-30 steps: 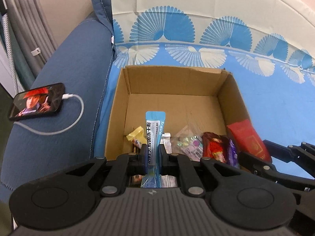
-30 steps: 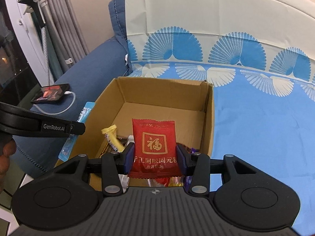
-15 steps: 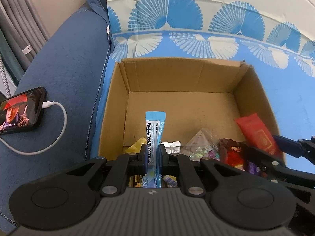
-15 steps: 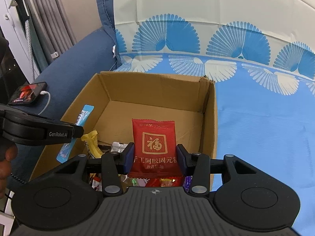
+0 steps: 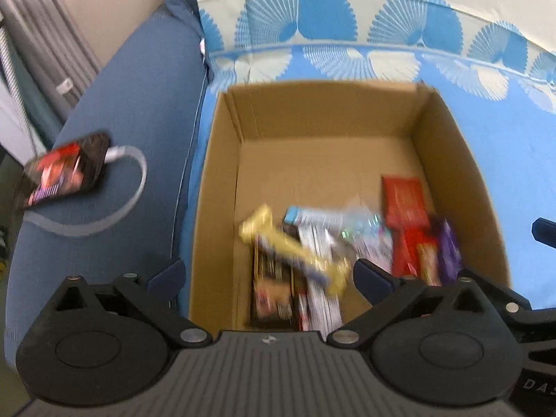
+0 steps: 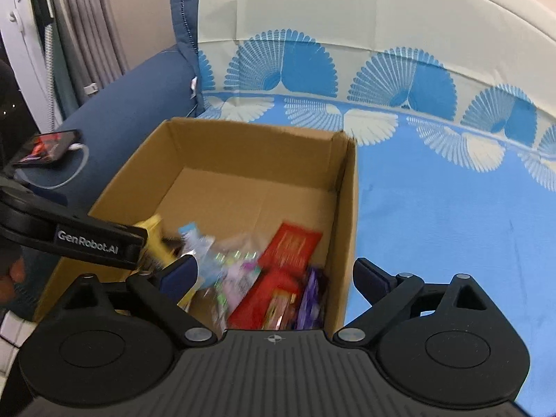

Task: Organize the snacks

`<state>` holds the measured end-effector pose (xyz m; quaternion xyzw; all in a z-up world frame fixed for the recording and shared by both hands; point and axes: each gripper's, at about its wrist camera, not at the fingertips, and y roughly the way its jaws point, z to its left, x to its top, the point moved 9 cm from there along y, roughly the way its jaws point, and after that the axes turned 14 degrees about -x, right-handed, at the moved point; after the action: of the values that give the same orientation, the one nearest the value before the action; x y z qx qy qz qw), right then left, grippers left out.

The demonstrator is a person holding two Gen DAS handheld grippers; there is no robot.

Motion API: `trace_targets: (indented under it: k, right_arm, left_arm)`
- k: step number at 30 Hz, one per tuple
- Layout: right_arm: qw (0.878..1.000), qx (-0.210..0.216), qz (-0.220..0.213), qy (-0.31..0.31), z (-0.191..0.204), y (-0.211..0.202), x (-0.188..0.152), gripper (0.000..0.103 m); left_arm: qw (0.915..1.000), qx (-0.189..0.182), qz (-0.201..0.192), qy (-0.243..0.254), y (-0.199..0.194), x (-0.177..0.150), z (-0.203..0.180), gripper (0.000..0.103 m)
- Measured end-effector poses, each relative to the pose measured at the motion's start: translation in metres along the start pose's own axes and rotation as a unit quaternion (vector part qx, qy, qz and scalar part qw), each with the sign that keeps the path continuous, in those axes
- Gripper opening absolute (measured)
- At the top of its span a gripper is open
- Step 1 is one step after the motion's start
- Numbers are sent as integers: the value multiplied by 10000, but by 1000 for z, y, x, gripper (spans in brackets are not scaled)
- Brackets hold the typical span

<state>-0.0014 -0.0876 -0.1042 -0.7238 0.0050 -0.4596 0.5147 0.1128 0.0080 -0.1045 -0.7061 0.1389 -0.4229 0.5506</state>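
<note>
An open cardboard box stands on the blue patterned cover. Inside lie several snacks: a red packet, a light-blue stick sachet, a yellow-wrapped bar and a clear bag of candies. My left gripper hovers over the box's near left part, its jaws opening wide with nothing between the pads. My right gripper hangs over the box's near right corner, jaws also opening, nothing held. The picture is motion-blurred.
A phone with a lit screen and a white cable lies on the dark blue sofa arm left of the box. Grey curtains hang at far left. Patterned blue cover stretches to the right of the box.
Both grippers opened. The blue stick sachet dropped from the left one and the red packet from the right one; both now lie in the box.
</note>
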Motion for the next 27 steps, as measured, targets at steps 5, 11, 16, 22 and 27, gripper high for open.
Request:
trace_targets:
  k: [5, 11, 16, 22, 27]
  right_arm:
    - [9997, 66, 109, 213, -1, -45, -36, 99]
    - [9999, 14, -7, 122, 1, -85, -65, 100]
    - [9996, -56, -258, 62, -3, -114, -75, 100]
    - [9989, -84, -458, 1, -5, -139, -86, 101]
    - [9982, -107, -581, -36, -5, -153, -90, 101]
  left_arm:
    - [9995, -143, 45, -289, -35, -47, -11, 103]
    - [9995, -40, -262, -191, -80, -88, -29, 103]
    - [9983, -43, -485, -322, -104, -105, -35, 103]
    - [9967, -7, -708, -406, -126, -125, -41, 103]
    - [9954, 3, -836, -464, -138, -134, -42, 103]
